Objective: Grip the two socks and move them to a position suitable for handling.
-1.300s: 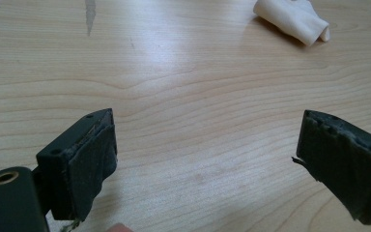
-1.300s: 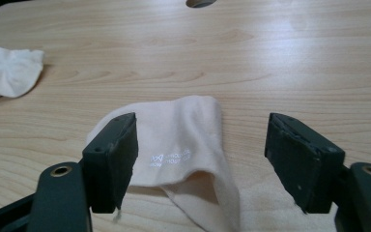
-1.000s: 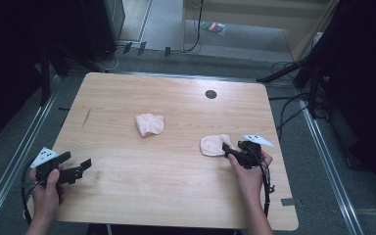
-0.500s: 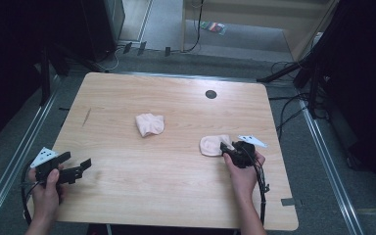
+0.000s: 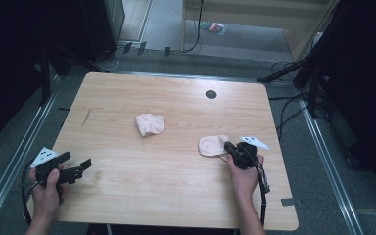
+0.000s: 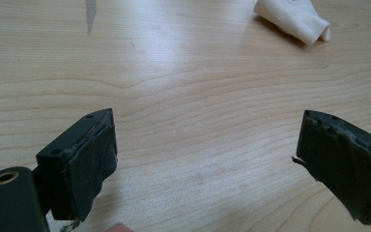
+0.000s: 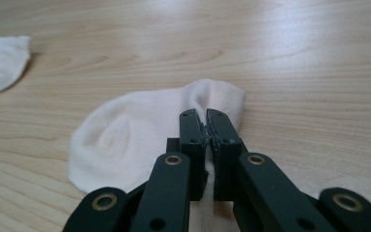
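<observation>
Jaws: right gripper (image 7: 206, 126) pinches flat sock (image 7: 140, 135) by table's (image 5: 176, 196) right edge | left gripper (image 6: 205, 159) wide, holding nothing, near left edge

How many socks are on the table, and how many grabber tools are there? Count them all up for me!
Socks: 2, a bunched sock mid-table and a flat sock pinched by the right gripper.
Grippers: 2, that one and the left gripper, jaws apart over bare wood.
Total: 4
</observation>
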`<state>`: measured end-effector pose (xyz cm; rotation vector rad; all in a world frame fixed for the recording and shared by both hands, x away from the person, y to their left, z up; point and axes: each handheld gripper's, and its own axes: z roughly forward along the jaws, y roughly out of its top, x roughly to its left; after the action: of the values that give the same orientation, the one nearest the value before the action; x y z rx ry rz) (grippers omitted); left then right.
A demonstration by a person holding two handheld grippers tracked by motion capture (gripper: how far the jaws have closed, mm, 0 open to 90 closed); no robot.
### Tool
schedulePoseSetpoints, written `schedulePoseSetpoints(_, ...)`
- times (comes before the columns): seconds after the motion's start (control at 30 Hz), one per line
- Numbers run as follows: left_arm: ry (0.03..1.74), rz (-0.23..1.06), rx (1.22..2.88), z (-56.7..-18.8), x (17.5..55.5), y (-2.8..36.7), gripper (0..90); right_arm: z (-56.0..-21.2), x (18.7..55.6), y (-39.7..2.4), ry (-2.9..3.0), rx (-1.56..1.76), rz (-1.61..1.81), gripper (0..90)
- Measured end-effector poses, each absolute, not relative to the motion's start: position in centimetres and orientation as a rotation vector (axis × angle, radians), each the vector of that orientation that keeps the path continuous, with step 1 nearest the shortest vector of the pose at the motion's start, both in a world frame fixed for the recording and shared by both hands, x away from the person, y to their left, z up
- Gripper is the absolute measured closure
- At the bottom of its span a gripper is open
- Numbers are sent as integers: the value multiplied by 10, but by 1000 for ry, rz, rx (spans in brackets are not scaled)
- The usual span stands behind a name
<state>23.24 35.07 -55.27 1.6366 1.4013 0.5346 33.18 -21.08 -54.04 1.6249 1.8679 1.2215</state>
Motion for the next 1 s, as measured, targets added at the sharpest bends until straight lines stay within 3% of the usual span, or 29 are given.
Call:
schedulePoseSetpoints(0.53,1368,546,1593,-543,228,343,79,-493,303,-203,1860,1505,1386,882)
schedulePoseSetpoints(1.0,1196,548,1659,-512,235,273,79,-472,277,-169,1922,1407,1458,881)
